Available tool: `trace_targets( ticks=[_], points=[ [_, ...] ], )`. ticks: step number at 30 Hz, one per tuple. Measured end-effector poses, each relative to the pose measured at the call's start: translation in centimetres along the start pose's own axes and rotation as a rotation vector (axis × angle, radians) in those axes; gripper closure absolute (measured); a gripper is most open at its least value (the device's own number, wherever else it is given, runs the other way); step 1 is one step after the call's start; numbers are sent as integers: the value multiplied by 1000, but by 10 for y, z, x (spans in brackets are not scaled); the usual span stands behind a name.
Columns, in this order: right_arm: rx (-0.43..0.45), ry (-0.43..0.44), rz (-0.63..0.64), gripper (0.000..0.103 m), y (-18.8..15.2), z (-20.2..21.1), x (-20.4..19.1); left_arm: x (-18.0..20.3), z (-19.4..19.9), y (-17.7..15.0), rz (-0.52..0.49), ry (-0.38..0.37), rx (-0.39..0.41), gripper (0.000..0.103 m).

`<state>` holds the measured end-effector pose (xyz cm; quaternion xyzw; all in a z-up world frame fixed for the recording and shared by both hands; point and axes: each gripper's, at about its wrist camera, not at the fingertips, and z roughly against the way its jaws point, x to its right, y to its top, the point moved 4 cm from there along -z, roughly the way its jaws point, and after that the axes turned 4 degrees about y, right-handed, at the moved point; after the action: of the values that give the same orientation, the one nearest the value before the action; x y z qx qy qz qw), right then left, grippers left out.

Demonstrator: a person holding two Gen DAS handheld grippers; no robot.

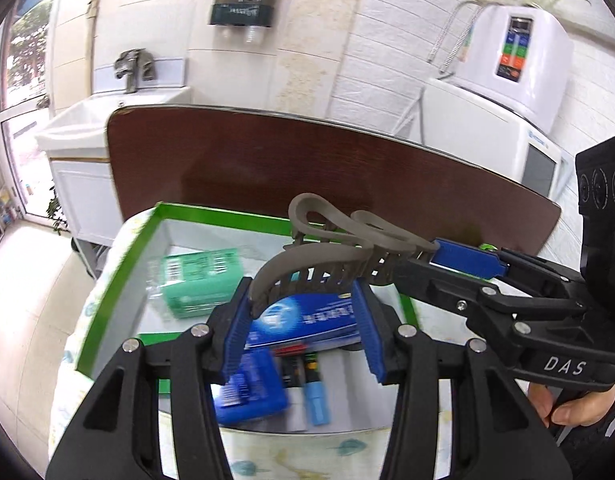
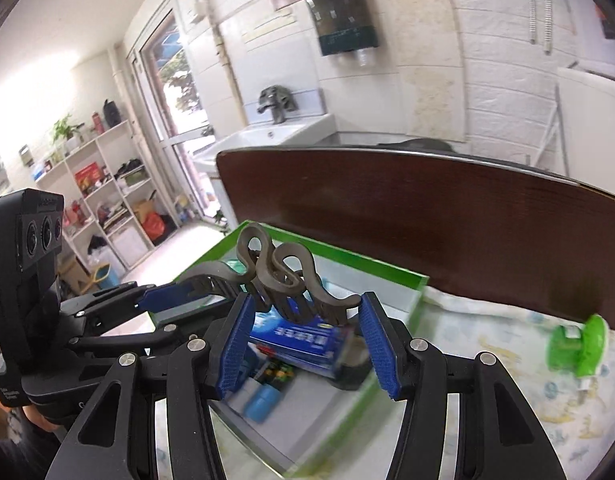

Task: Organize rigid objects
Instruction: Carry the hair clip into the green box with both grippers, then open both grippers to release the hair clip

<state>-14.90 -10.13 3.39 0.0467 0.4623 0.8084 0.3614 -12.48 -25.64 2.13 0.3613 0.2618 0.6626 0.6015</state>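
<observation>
I have the grey hair claw (image 1: 327, 256) pinched end-to-end by left gripper (image 1: 303, 312) and right gripper (image 2: 303, 316); light, stiff, springy, teeth likely snappable.

A large grey-brown hair claw clip (image 1: 327, 248) with curly loops and long teeth hangs tilted above an open green-rimmed box (image 1: 119, 264). Inside lie a blue carton (image 1: 303, 320), a green packet (image 1: 199, 280) and a blue case (image 1: 251, 392).

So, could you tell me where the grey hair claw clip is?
The grey hair claw clip is held between both grippers above the green-rimmed box.
</observation>
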Motion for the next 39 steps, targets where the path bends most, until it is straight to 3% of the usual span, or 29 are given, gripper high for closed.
trace_targets(
  ticks=[6,17,23,32,39],
  points=[
    [-54,46,32,46,1,-40,-31,-38,-1,-7,55,38,-14,57],
    [-148,76,42,46,-13,-82,-50,-80,-8,-25,126,71,-57,57],
    [-198,71,38,46,-22,-96,-51,-87,-12,-30,118,143,-75,44],
    [-156,37,4,46,-20,-62,-31,-61,5,-20,77,161,-16,35],
    [-90,-28,-53,46,-23,-8,6,4,12,-11,2,100,4,33]
  ],
)
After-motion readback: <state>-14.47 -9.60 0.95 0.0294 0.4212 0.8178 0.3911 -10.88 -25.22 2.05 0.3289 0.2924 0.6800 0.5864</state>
